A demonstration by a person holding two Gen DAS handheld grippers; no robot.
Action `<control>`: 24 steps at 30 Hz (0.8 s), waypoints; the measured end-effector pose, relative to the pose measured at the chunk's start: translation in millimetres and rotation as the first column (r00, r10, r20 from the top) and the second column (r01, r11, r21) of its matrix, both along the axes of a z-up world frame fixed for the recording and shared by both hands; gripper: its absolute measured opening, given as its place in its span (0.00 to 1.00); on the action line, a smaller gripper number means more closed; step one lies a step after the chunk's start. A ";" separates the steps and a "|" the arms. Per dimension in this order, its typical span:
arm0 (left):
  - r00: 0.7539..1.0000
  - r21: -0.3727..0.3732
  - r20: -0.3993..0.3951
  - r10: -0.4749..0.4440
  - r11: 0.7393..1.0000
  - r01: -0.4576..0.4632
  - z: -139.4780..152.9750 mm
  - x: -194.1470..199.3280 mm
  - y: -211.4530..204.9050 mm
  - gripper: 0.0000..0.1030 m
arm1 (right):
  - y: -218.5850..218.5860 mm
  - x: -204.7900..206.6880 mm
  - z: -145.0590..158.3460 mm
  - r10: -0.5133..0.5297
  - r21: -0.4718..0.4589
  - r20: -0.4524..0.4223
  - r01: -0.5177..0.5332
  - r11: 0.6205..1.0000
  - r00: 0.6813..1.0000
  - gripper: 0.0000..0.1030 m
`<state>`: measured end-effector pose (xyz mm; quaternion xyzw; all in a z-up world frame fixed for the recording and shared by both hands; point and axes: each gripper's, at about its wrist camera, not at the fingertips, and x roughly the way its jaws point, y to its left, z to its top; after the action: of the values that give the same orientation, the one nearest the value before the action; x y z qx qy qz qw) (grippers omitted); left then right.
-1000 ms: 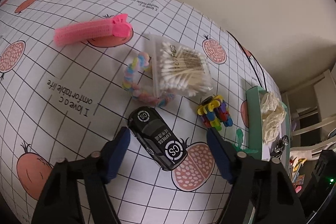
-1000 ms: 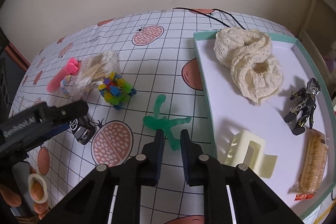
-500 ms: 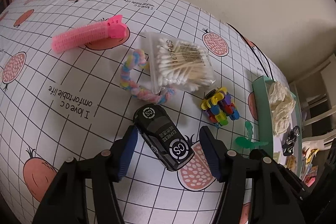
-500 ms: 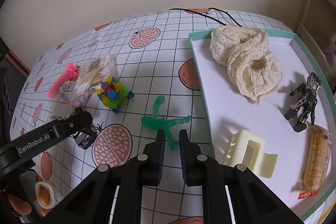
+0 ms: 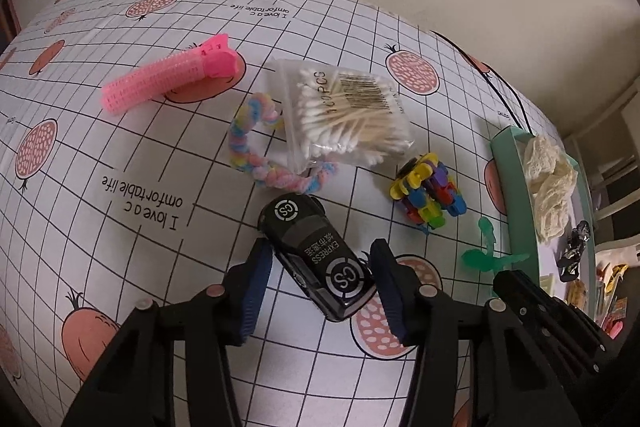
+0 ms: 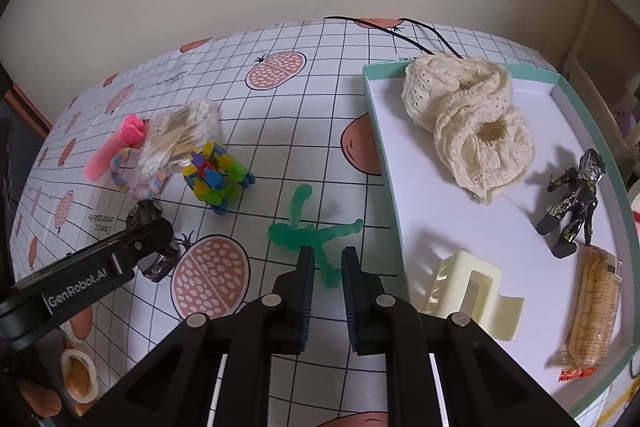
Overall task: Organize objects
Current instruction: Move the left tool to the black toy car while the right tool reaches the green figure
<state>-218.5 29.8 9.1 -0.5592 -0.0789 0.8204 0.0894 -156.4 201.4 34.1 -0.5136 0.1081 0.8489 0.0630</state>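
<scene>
My left gripper (image 5: 318,281) has been closing around the black toy car (image 5: 316,255) on the worktop (image 5: 120,155), pads not yet pressing. My right gripper (image 6: 325,281) hangs pressed together, empty, above the green figure (image 6: 312,233).

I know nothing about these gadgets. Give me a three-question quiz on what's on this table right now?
1. True or false: the black toy car lies between the left gripper fingers.
2. Which lies outside the tray? A cream scrunchie B green stretchy figure C hair claw
3. What colour is the hair roller?

Key: 1 true; 2 B; 3 pink.
</scene>
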 end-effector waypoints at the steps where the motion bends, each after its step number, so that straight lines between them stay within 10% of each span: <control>1: 1.000 0.001 0.000 0.001 1.000 -0.001 0.1 0.1 -0.4 0.50 | 0.0 0.1 0.0 0.000 0.003 0.000 0.000 1.000 1.000 0.15; 24: 1.000 0.005 0.002 0.002 1.000 -0.002 -0.1 -0.3 -2.4 0.50 | -2.1 -0.2 6.3 0.013 0.033 0.002 -0.013 0.999 1.000 0.17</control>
<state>-218.7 27.4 9.0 -0.5596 -0.0813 0.8199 0.0899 -156.6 199.3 40.5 -0.5138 0.0908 0.8506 0.0657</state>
